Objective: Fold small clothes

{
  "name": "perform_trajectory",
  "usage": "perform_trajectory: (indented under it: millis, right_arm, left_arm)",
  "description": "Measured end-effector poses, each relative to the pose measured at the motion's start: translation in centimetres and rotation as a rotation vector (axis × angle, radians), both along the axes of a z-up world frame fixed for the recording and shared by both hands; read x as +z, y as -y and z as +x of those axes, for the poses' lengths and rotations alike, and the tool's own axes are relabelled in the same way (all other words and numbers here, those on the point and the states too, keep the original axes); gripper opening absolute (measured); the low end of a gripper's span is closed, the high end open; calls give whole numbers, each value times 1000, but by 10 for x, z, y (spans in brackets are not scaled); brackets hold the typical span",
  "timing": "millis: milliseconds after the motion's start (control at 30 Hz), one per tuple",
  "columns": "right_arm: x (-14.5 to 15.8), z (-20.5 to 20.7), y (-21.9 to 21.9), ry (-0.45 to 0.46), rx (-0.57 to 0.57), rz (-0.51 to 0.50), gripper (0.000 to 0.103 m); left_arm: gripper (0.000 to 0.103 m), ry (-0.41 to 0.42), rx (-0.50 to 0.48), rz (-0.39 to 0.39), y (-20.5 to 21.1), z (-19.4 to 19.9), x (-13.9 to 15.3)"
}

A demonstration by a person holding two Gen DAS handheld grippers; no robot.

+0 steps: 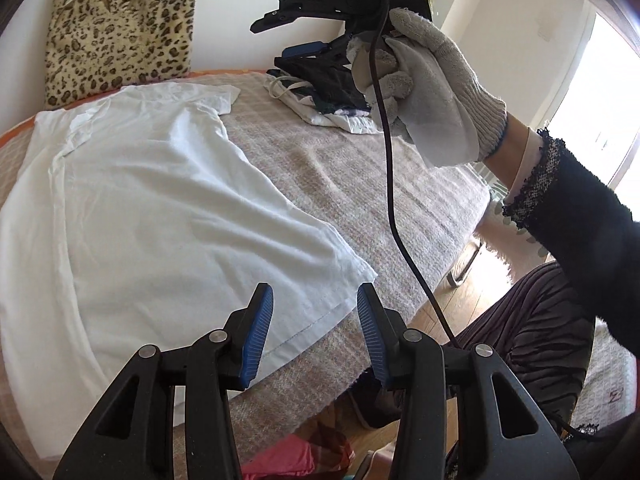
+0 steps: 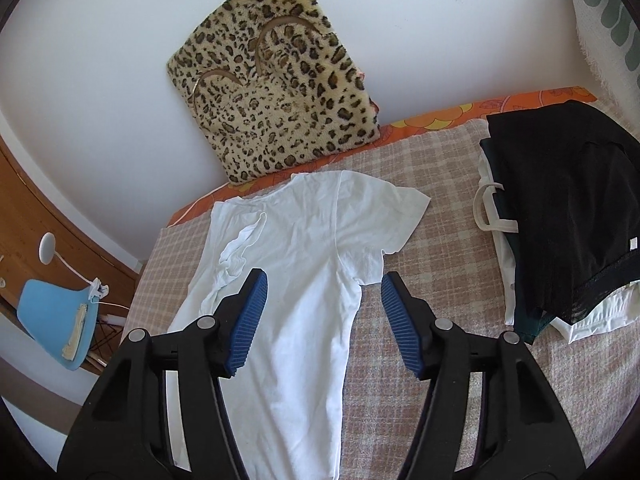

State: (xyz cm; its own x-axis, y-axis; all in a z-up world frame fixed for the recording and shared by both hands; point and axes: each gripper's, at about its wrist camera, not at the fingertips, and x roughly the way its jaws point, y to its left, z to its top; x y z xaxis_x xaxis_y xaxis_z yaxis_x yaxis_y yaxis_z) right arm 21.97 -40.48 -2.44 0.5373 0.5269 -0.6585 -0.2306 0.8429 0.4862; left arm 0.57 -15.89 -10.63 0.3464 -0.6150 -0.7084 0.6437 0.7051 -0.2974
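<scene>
1. White cotton T-shirt [image 2: 304,264] lies flat on the checked bed blanket [image 2: 440,360].
2. We hold both hand-held grippers, left [image 1: 316,336] and right [image 2: 322,320], apart and empty.
3. Thin fabric may bunch if we pinch one layer.

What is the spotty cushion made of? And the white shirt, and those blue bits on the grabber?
Spotty cushion: probably fake fur; its surface looks fuzzy and matte.
White shirt: thin, soft knit, likely cotton; it wrinkles and has stitched hems.
Blue pads: look like ribbed rubber or soft plastic, with fine ridges, on hard black plastic fingers.
</scene>
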Motion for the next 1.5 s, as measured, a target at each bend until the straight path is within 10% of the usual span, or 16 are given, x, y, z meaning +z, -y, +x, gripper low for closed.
perform_trajectory:
  millis: [533, 833, 1500]
  right_arm:
    - [-16, 34, 24, -12, 78, 15, 59]
    - [-61, 84, -11, -115, 32, -8, 59]
    - [-106, 135, -8, -128, -64, -141, 60]
  left_arm:
    - [46, 94, -106, 216, 81, -9, -34]
    - [6, 67, -60, 143, 62, 10, -36]
    - [3, -51, 9, -49, 30, 25, -14]
